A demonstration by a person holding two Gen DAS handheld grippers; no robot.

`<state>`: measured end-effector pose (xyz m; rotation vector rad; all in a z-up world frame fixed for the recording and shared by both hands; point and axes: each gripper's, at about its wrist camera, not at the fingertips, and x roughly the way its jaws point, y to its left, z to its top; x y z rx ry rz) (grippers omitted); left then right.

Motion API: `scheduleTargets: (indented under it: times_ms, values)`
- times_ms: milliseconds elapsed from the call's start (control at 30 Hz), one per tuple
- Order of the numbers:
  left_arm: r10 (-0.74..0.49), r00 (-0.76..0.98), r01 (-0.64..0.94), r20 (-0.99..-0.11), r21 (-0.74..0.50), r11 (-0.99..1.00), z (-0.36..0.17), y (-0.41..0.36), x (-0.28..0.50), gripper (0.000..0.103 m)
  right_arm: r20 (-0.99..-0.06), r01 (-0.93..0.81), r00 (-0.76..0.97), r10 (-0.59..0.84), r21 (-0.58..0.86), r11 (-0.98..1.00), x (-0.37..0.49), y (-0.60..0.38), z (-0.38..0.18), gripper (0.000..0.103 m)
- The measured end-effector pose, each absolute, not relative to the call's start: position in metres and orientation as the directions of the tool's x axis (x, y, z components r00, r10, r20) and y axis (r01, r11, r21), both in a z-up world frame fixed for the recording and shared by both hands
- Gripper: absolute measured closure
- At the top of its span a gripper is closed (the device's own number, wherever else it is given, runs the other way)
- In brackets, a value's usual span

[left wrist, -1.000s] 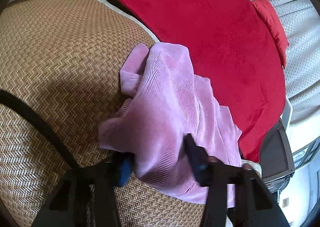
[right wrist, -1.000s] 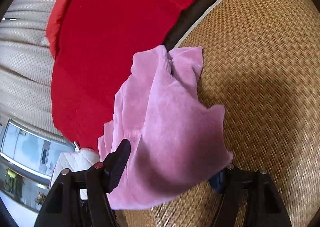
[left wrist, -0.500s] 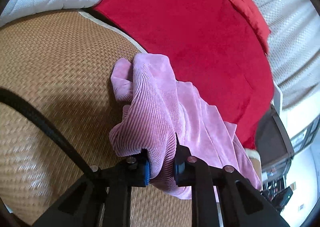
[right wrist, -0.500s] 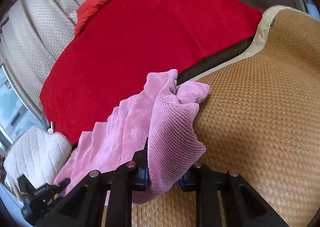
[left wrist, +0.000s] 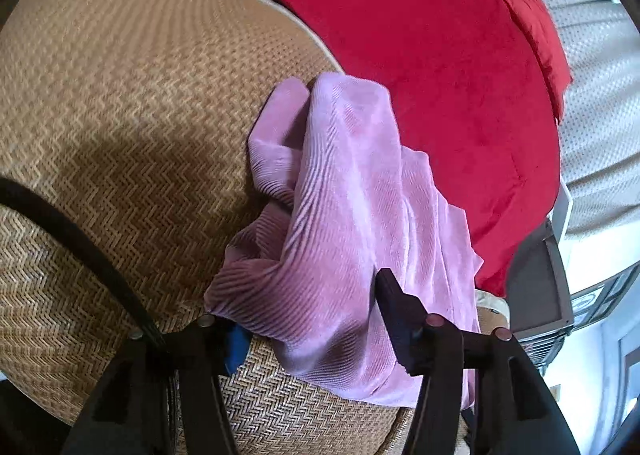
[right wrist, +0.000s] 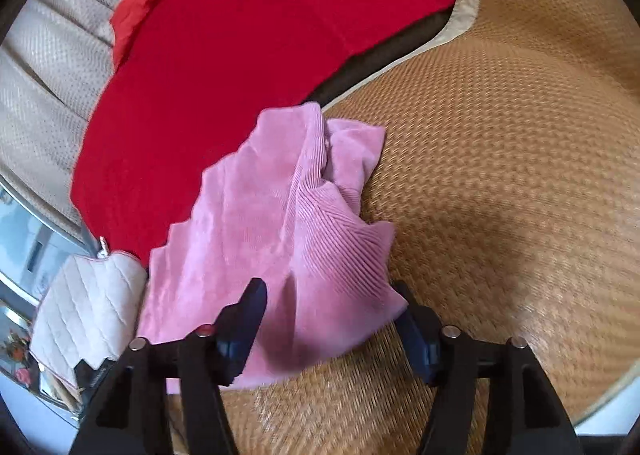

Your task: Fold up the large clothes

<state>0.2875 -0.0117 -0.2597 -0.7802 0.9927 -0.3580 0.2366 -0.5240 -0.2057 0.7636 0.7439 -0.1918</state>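
A pink ribbed garment [left wrist: 344, 191] lies bunched on the woven straw mat [left wrist: 120, 95], its far end against a red blanket [left wrist: 420, 35]. My left gripper [left wrist: 316, 327] straddles the garment's near fold. Its jaws are opening, the cloth lies loose between them, and the pads do not press on it. In the right wrist view the same garment [right wrist: 272, 223] rests on the mat [right wrist: 520, 175]. My right gripper [right wrist: 332, 323] is over its near corner, jaws opening, with cloth between the fingers but not pinched.
A red blanket [right wrist: 240, 35] and a red pillow [right wrist: 148, 7] lie beyond the mat, backed by beige dotted upholstery [left wrist: 600, 95]. A white quilted cushion [right wrist: 80, 307] sits left of the garment. A black cable [left wrist: 80, 239] crosses the mat on the left.
Half a second ago both grippers were pinched shut on folds of the pink garment. Now both sets of jaws stand apart, and the cloth has slumped back onto the mat.
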Motion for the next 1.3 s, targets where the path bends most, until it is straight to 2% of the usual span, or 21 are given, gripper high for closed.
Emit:
scheduleTargets:
  times_ms: [67,100,133,267,333,400,433,467,500,533,567,600,700,767,933,1033,1167,1300]
  values:
    - [-0.585,0.543,-0.06,-0.602,-0.723,0.688,-0.253,-0.013,0.283,0.047,-0.689,0.407,0.721,0.081,0.515,0.754,0.223,-0.523,-0.193,0.035]
    - [-0.575,0.554,-0.055,-0.602,-0.716,0.696,-0.247,-0.018,0.282,0.055,-0.691,0.393,0.718,0.084,0.502,0.771,0.219,-0.521,-0.186,0.035]
    - [-0.566,0.561,-0.052,-0.604,-0.708,0.704,-0.245,-0.022,0.289,0.058,-0.699,0.38,0.71,0.08,0.477,0.793,0.218,-0.517,-0.177,0.035]
    - [-0.536,0.577,-0.039,-0.616,-0.677,0.735,-0.234,-0.035,0.294,0.06,-0.677,0.288,0.731,0.082,0.415,0.863,0.225,-0.492,-0.152,0.038]
    - [-0.527,0.576,-0.052,-0.626,-0.671,0.74,-0.235,-0.038,0.296,0.057,-0.669,0.239,0.736,0.104,0.401,0.885,0.246,-0.476,-0.147,0.043]
    - [-0.526,0.566,-0.083,-0.634,-0.679,0.729,-0.239,-0.039,0.3,0.039,-0.668,0.179,0.732,0.134,0.378,0.908,0.272,-0.454,-0.147,0.049]
    - [-0.526,0.563,-0.092,-0.638,-0.681,0.727,-0.243,-0.048,0.301,0.038,-0.673,0.158,0.726,0.14,0.361,0.919,0.286,-0.443,-0.148,0.06]
    - [-0.526,0.563,-0.097,-0.637,-0.683,0.723,-0.244,-0.048,0.302,0.038,-0.686,0.145,0.713,0.146,0.349,0.926,0.301,-0.434,-0.152,0.066]
    - [-0.525,0.569,-0.094,-0.633,-0.684,0.723,-0.244,-0.048,0.304,0.039,-0.692,0.137,0.703,0.162,0.355,0.925,0.314,-0.428,-0.156,0.067]
    - [-0.514,0.579,-0.085,-0.633,-0.674,0.734,-0.241,-0.05,0.305,0.039,-0.699,0.137,0.695,0.17,0.361,0.922,0.329,-0.424,-0.161,0.067]
    - [-0.496,0.593,-0.076,-0.634,-0.658,0.749,-0.237,-0.051,0.306,0.044,-0.706,0.146,0.689,0.164,0.356,0.923,0.339,-0.422,-0.165,0.067]
    - [-0.479,0.604,-0.066,-0.638,-0.638,0.767,-0.233,-0.053,0.309,0.055,-0.715,0.158,0.683,0.152,0.348,0.924,0.348,-0.422,-0.171,0.067]
    - [-0.43,0.626,-0.025,-0.65,-0.568,0.823,-0.231,-0.063,0.316,0.065,-0.774,0.208,0.612,0.162,0.355,0.912,0.379,-0.429,-0.204,0.067]
    - [-0.398,0.638,-0.001,-0.659,-0.518,0.855,-0.225,-0.074,0.318,0.068,-0.792,0.204,0.587,0.167,0.344,0.916,0.389,-0.43,-0.216,0.068]
    - [-0.339,0.652,0.017,-0.678,-0.434,0.901,-0.219,-0.093,0.315,0.069,-0.782,0.162,0.598,0.175,0.332,0.929,0.401,-0.428,-0.191,0.068]
    - [-0.31,0.664,0.029,-0.681,-0.39,0.92,-0.211,-0.101,0.313,0.069,-0.767,0.198,0.629,0.123,0.311,0.929,0.42,-0.435,-0.18,0.068]
    - [-0.283,0.677,0.045,-0.679,-0.346,0.937,-0.209,-0.111,0.311,0.07,-0.801,0.277,0.591,0.099,0.317,0.907,0.447,-0.45,-0.204,0.066]
    - [-0.261,0.688,0.05,-0.677,-0.315,0.948,-0.205,-0.122,0.31,0.07,-0.814,0.265,0.574,0.092,0.291,0.919,0.454,-0.445,-0.212,0.065]
